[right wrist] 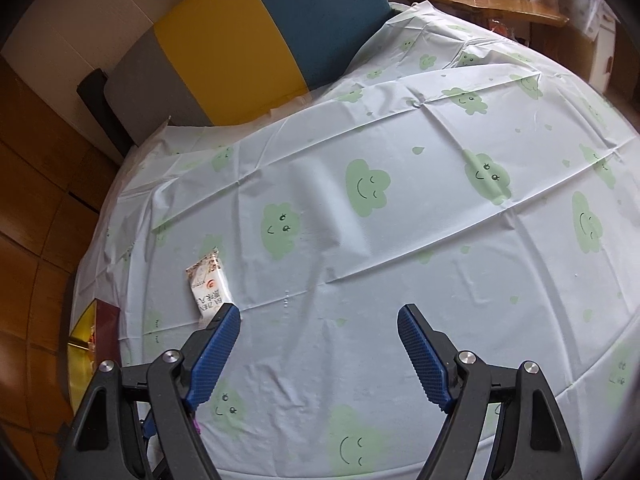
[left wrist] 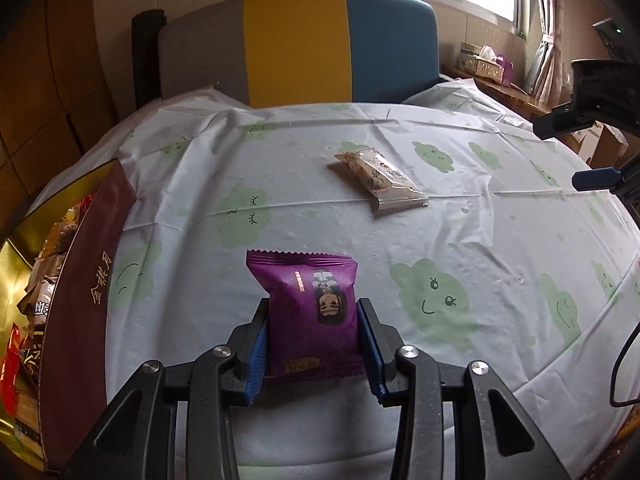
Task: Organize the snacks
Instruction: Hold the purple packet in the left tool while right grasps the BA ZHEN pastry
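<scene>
My left gripper [left wrist: 312,312] is shut on a purple snack packet [left wrist: 310,312], held between its blue pads just above the table. A beige and white snack packet [left wrist: 380,178] lies on the tablecloth further ahead; it also shows in the right wrist view [right wrist: 208,286], just past my right gripper's left fingertip. My right gripper [right wrist: 318,316] is open and empty, above the tablecloth; it also shows at the right edge of the left wrist view [left wrist: 576,152]. A dark red and gold box [left wrist: 76,312] holding several snacks sits at the table's left edge.
The round table has a white cloth with green clouds [right wrist: 400,240]. A grey, yellow and blue chair back [left wrist: 296,48] stands behind the table. A wooden side shelf with a tissue box [left wrist: 486,66] is at the back right.
</scene>
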### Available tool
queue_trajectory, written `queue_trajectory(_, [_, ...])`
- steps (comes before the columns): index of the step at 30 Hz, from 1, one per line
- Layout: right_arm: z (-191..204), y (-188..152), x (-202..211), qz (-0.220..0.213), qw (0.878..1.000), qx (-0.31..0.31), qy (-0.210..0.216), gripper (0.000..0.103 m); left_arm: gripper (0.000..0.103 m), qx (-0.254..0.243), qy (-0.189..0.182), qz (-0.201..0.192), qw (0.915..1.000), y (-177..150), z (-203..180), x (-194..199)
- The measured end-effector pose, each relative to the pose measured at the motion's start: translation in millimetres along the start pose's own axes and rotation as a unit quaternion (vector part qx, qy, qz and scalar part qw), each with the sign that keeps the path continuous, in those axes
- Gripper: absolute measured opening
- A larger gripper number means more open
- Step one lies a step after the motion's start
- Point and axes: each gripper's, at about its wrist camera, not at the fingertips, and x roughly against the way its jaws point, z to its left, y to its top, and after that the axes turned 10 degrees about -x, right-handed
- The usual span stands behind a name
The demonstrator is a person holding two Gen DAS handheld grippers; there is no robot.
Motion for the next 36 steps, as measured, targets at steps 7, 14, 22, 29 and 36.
queue_trajectory(7, [5.9, -3.4, -7.4, 0.008, 1.0, 0.014, -0.01, 0.082, 0.042, 0.007, -0.003, -0.014, 0.9999, -1.9, 1.2, -0.9])
queue_trajectory(14, [14.1, -11.1, -18.3, 0.023, 0.999, 0.039, -0.022, 0.081, 0.042, 0.015, -0.007, -0.021, 0.9996, -3.7, 2.2, -1.0])
queue_trajectory(22, [25.4, -20.7, -28.1, 0.038, 0.997, 0.066, -0.018, 0.081, 0.042, 0.021, -0.013, -0.027, 0.9994, -5.5, 4.3, -0.7])
queue_trajectory(29, [42.6, -33.7, -42.2, 0.066, 0.993, 0.099, -0.007, 0.08, 0.042, 0.026, -0.017, -0.03, 0.9991, -6.2, 5.3, -0.5])
queue_trajectory(36, [88.6, -21.5, -76.2, 0.078, 0.987, 0.141, -0.007, 0.08, 0.042, 0.03, -0.022, -0.032, 0.9988, -7.1, 6.2, 0.2])
